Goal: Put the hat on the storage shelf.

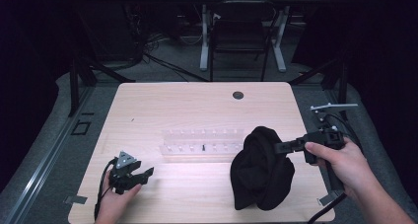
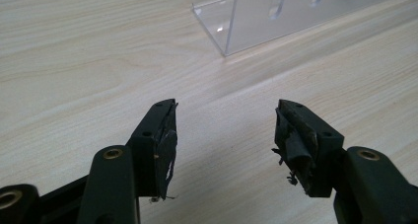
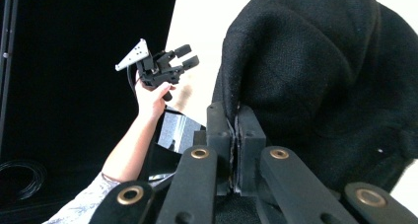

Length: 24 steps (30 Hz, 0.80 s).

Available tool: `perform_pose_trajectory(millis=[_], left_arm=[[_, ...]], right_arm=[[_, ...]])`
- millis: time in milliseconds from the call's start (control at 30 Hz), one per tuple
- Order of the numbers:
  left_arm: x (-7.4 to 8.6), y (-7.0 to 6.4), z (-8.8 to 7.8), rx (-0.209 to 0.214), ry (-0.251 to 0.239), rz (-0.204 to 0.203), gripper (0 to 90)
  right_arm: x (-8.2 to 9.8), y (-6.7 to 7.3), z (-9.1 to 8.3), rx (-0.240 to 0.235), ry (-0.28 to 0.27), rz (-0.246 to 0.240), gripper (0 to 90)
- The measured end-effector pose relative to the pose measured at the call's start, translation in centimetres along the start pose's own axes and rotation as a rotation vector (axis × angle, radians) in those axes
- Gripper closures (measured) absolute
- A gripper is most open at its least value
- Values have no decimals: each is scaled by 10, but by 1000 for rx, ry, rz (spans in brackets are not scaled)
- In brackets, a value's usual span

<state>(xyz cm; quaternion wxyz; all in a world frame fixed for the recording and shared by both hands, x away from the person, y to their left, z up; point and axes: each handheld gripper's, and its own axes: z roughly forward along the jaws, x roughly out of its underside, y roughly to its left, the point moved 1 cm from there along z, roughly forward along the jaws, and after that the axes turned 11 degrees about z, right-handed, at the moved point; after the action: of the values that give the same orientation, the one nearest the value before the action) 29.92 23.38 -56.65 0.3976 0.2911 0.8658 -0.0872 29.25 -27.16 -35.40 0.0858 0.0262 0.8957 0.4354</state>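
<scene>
Black cloth (image 1: 261,169) hangs pinched in the clenched right tongs (image 1: 277,147), well apart from the released left tongs (image 1: 143,176).

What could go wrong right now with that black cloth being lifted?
The right hand-held gripper pinches only an edge of the black woolly cloth, so it may slip free. Its hanging bulk sits close to the clear plastic rack and could drag or tip it. The left hand-held gripper is open, giving no support.
</scene>
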Motion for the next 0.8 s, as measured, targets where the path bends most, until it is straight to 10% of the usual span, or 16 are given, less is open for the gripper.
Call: perform_pose_trajectory(millis=[800], left_arm=[[0, -1, 2, 6, 8, 2, 419]], right_arm=[[-16, 20, -17, -143, -108, -38, 879]])
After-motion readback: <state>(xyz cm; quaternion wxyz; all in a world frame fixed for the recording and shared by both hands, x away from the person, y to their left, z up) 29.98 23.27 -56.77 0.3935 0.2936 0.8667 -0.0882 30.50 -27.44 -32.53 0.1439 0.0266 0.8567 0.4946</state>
